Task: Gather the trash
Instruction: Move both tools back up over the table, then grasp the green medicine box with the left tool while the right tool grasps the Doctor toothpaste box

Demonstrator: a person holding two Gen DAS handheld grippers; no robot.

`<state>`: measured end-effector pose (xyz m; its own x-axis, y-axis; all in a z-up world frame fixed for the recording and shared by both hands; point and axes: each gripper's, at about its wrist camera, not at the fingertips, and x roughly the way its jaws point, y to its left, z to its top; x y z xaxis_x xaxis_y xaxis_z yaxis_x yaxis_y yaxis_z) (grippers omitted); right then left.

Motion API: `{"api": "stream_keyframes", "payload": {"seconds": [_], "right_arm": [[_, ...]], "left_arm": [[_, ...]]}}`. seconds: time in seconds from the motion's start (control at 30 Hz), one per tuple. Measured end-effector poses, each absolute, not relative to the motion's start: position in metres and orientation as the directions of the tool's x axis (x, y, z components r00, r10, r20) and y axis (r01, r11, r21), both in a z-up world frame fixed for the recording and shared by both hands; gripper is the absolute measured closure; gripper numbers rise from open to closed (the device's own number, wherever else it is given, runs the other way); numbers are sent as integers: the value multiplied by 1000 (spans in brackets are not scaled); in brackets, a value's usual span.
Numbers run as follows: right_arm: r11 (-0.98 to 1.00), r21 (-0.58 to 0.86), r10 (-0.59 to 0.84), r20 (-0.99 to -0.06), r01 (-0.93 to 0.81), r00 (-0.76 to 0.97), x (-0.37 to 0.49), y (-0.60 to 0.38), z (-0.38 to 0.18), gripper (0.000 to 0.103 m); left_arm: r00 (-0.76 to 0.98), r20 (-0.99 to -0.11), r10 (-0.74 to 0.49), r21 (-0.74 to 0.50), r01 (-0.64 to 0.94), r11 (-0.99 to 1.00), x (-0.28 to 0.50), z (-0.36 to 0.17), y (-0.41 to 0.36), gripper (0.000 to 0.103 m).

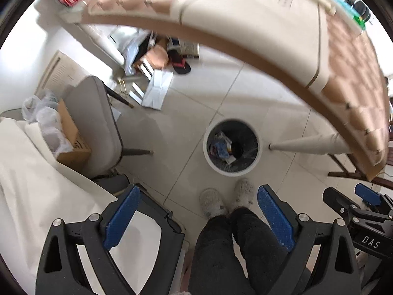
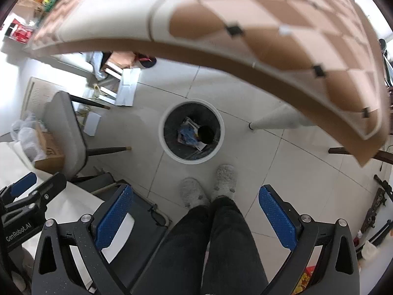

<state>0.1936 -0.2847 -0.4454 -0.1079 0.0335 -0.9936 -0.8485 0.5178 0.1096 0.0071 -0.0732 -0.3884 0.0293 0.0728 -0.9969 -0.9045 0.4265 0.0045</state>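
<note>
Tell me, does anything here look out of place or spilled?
Yes. Papers, a box and a sandal lie loose on the floor under the table, not in the bin. Nothing looks spilled.

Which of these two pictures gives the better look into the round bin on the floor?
The right wrist view: the trash bin sits near the middle, so its whole white rim and the wrappers inside show clearly. The left wrist view shows the same bin a bit further off centre and slightly blurrier, with its contents still visible.
</note>
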Motion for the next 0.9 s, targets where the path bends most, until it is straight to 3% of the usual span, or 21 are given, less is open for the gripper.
{"api": "stream_keyframes", "payload": {"seconds": [0.23,0.43,0.5,0.63,0.9], "right_arm": [[544,188,138,-981,-817,-134,213,-269,-369,0],[587,245,223,-965,-772,-137,265,-234,-324,0],[588,246,234,-964,-770,-129,285,-218,-320,0],[596,234,246,-964,-768,-102,354,-177,-308,0],[620,150,195,-980,-770,-33,514,-86,-326,0]], "left_arm": [[65,-979,192,26,-900,434,22,-318,-49,5],[64,-939,338,91,-901,424,79,-269,-2,5],[66,-932,356,96,-904,417,103,-260,20,0],[63,-928,367,99,-909,404,147,-253,65,0],[-55,-884,465,321,-794,517,264,-267,149,0]]}}
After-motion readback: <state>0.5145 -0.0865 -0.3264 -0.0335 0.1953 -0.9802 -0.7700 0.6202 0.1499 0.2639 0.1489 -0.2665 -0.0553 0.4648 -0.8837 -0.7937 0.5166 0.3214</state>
